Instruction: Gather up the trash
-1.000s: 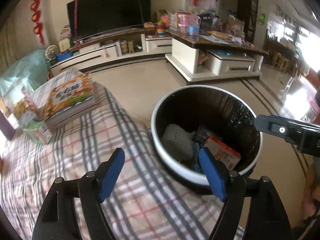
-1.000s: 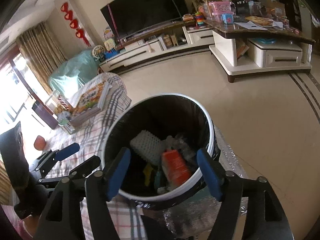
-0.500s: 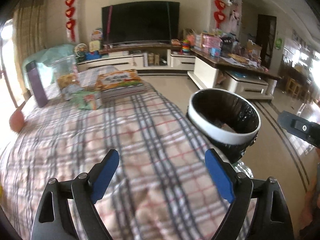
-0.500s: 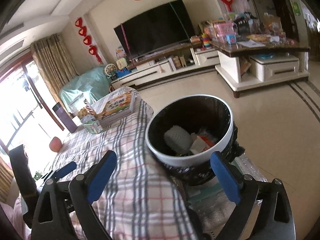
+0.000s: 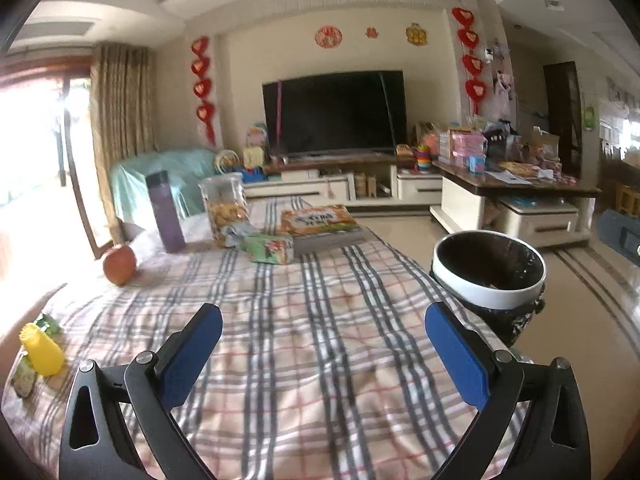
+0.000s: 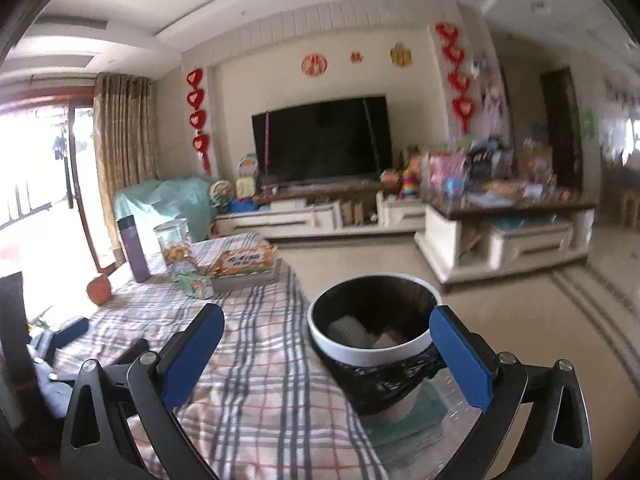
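- 2 grippers: left gripper [image 5: 322, 346] & right gripper [image 6: 326, 354], jaws opening, nothing btwn
- 1 bin [image 6: 374, 354]; 1 apple [image 5: 119, 264]; 1 purple bottle [image 5: 165, 212]; 1 yellow bottle [image 5: 41, 350]

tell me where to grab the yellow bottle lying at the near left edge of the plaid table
Take the yellow bottle across its body, below the narrower cap end. It lies tipped over on the plaid cloth, cap pointing away, so bring the left gripper in from above with its jaws, now opening and with nothing between them, either side of the bottle. A green wrapper lies right behind it.
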A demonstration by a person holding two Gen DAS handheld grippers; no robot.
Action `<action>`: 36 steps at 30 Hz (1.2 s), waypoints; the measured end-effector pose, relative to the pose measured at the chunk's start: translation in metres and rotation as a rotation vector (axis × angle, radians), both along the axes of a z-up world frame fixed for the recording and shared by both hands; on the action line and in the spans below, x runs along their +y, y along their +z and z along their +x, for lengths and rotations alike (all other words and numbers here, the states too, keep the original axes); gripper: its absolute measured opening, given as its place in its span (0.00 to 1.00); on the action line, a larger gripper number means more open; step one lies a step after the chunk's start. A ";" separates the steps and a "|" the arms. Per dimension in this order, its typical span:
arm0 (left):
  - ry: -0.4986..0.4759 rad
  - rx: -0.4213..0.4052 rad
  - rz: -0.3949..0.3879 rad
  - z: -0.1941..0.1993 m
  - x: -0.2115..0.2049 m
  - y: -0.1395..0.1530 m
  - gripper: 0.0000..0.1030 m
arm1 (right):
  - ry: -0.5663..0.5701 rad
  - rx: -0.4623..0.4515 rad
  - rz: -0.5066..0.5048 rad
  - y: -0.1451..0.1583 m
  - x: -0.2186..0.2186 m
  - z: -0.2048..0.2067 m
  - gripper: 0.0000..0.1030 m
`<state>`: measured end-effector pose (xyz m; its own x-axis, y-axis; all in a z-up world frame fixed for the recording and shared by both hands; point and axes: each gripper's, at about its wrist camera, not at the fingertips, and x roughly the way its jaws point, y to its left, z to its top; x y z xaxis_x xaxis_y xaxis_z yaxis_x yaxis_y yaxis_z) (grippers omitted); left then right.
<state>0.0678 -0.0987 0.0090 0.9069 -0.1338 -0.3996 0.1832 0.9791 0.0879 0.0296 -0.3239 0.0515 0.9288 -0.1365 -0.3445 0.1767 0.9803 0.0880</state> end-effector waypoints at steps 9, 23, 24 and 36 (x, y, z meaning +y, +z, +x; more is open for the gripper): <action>0.037 -0.085 0.007 -0.021 -0.003 -0.021 1.00 | -0.062 -0.082 -0.061 -0.017 0.008 -0.014 1.00; 0.028 -0.087 0.002 -0.020 0.007 -0.030 1.00 | -0.059 -0.082 -0.076 -0.033 0.019 -0.013 1.00; 0.027 -0.084 0.002 -0.019 0.007 -0.030 1.00 | -0.059 -0.082 -0.076 -0.033 0.019 -0.014 1.00; 0.025 -0.087 0.000 -0.020 0.008 -0.030 1.00 | -0.061 -0.082 -0.073 -0.033 0.020 -0.014 1.00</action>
